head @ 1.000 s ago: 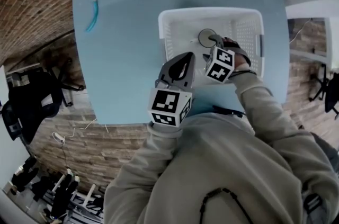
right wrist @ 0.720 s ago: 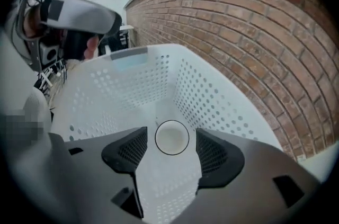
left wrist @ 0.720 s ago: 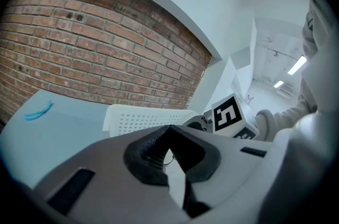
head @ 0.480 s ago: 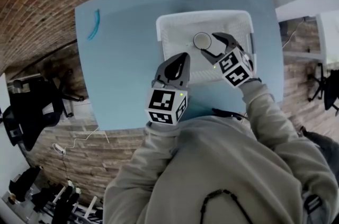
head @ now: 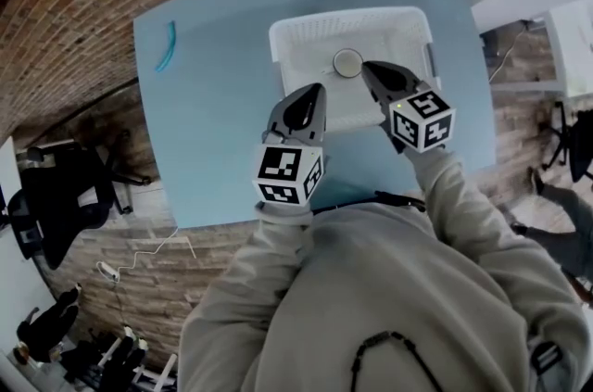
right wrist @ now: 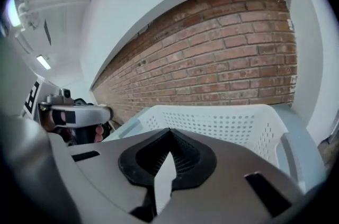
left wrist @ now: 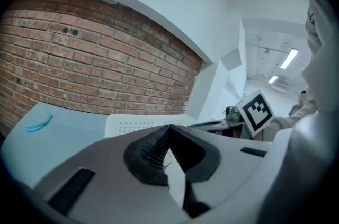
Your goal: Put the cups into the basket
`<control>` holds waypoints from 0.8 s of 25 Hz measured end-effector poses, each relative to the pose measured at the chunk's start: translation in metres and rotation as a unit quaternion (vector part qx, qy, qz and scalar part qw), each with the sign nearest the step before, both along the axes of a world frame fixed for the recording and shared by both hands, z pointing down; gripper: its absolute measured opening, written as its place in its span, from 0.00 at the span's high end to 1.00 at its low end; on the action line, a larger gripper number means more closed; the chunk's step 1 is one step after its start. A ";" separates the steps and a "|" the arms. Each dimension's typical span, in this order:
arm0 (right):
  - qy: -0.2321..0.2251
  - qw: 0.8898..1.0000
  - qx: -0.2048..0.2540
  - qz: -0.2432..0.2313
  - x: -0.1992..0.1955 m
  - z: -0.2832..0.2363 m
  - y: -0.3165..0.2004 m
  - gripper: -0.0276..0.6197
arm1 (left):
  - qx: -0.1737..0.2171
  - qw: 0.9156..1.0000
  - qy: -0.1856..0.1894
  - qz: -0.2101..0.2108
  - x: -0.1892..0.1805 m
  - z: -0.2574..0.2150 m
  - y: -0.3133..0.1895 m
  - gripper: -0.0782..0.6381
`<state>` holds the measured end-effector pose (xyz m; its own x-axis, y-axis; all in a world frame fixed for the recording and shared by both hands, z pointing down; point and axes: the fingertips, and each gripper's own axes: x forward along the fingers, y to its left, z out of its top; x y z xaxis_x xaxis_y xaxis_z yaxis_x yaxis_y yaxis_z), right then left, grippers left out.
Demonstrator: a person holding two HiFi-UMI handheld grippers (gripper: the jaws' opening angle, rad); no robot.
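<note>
In the basket (head: 289, 66), a cup (head: 347, 62), head view alone

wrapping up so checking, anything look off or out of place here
Nothing looks wrong. The cup sits inside the basket on the table. Only a small teal curved strip lies alone near the table's far left corner.

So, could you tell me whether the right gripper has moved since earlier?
Yes: the right gripper has drawn back from the cup toward the near rim of the basket.
</note>
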<state>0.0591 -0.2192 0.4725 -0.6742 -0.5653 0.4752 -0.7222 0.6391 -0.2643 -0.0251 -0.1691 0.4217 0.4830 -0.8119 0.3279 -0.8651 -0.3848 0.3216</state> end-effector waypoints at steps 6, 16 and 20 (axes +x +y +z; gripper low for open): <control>-0.034 0.999 0.041 0.007 0.002 -0.056 0.021 0.94 | 0.030 0.999 0.008 0.007 0.009 -0.028 0.013 0.89; -0.071 0.987 0.145 0.002 -0.005 -0.189 0.064 0.94 | 0.133 0.991 0.000 0.028 0.016 -0.140 0.035 0.89; -0.077 0.983 0.165 0.012 0.000 -0.223 0.079 0.94 | 0.157 0.987 -0.005 0.032 0.015 -0.172 0.049 0.89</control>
